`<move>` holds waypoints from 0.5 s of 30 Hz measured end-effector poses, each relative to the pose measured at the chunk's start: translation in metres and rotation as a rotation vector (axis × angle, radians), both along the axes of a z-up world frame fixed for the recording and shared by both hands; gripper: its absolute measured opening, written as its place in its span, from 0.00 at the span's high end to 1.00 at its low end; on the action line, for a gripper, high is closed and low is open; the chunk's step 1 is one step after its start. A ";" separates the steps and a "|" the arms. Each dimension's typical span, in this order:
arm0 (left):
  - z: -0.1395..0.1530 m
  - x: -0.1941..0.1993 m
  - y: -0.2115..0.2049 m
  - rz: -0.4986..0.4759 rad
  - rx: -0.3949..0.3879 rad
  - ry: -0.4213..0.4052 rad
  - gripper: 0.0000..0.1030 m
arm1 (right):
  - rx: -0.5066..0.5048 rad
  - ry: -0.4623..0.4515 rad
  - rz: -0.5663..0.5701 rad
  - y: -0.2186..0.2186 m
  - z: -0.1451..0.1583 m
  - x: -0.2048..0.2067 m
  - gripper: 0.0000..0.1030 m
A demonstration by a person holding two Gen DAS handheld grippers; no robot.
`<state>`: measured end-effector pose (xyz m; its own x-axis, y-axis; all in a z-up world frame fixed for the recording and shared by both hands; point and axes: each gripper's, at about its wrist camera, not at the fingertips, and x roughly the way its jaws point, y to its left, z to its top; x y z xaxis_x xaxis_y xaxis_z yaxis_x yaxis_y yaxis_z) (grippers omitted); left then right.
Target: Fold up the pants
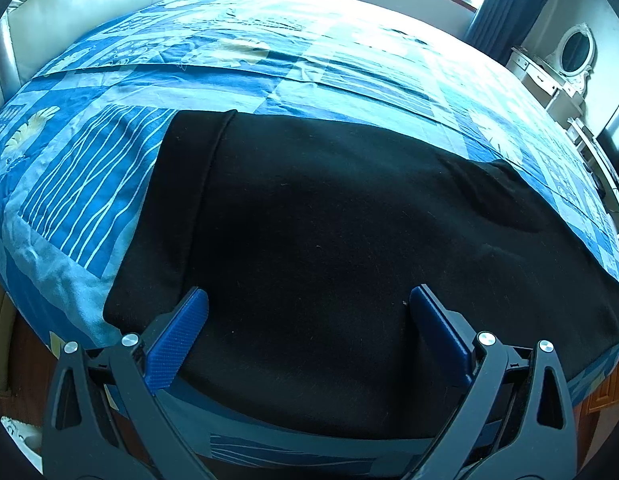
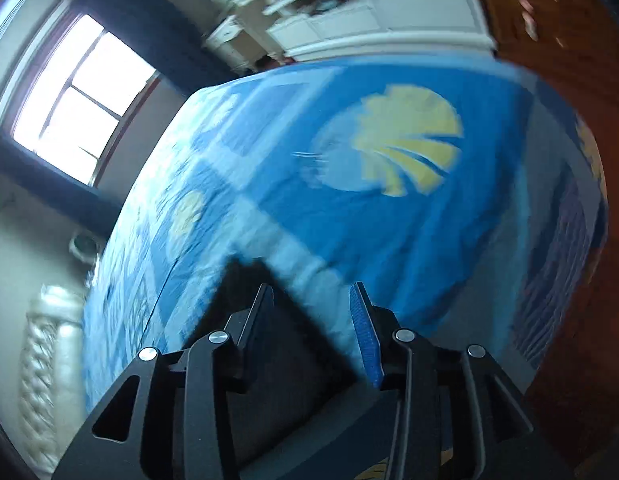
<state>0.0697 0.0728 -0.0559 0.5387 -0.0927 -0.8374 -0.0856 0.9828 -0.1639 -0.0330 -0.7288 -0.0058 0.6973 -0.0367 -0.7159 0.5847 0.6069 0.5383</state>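
- The black pants (image 1: 329,248) are seen lying flat near the front edge of a bed, on a blue patchwork bedspread (image 1: 237,68) printed with stripes and pale yellow shells.
- The cloth is matte and slightly fuzzy; a broad band is seen along its left end, and a shallow crease near its right.
- The left gripper (image 1: 307,304) is held above the pants with its blue ribbed pads (image 1: 177,344) spread wide; nothing is clamped.
- The right gripper (image 2: 311,300) is seen partly open, nothing pinched between its pads; a black corner of the pants (image 2: 249,276) lies under them.
- The right wrist view is smeared by blur, so the fabric's detail cannot be made out there.
- A padded leather headboard (image 1: 81,4) is cut off at the frame's edge.
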 end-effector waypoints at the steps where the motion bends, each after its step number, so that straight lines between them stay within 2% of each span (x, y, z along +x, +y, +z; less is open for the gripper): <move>1: 0.000 0.000 0.000 0.000 0.000 0.003 0.02 | -0.014 -0.005 0.060 0.016 0.008 0.016 0.60; 5: 0.000 0.002 0.000 -0.002 0.001 0.007 0.02 | -0.007 -0.051 0.395 0.120 0.030 0.110 0.53; 9: 0.000 0.002 0.000 -0.011 0.000 0.004 0.02 | 0.084 -0.087 0.762 0.262 0.024 0.193 0.51; 11: -0.001 0.002 -0.001 -0.012 0.002 0.001 0.02 | 0.129 -0.073 0.929 0.333 0.012 0.232 0.51; 15: -0.001 0.001 -0.001 -0.012 0.004 -0.003 0.02 | 0.088 0.025 1.129 0.447 -0.011 0.285 0.51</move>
